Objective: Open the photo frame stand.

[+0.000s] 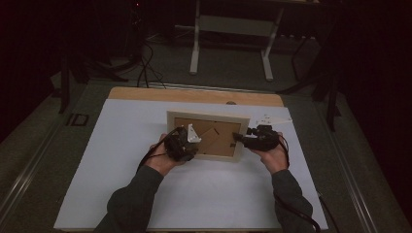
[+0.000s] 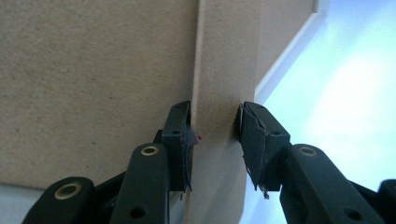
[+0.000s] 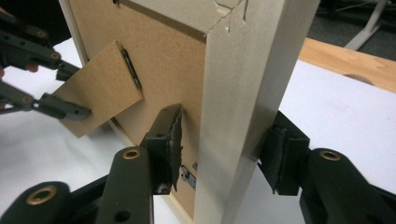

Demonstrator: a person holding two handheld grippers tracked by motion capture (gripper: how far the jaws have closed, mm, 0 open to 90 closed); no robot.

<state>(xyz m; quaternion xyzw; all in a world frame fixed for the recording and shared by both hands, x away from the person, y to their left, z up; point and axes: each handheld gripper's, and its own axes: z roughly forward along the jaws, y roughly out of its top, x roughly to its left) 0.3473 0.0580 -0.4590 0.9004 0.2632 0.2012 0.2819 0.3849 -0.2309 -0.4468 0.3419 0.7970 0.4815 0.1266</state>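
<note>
A pale wooden picture frame stands tilted on the white mat, its brown backing board towards me. A brown stand flap hinges out from that board. My left gripper is at the flap's free end, and its black jaws close on the flap's two edges. In the left gripper view the flap runs up from between the pads of my left gripper. My right gripper straddles the frame's right side rail. The inner pad stands a little off the rail, so it is open.
The white mat covers most of a wooden table. A small white pointed piece lies just behind the frame's right corner. A pale stand and cables are on the floor beyond the table.
</note>
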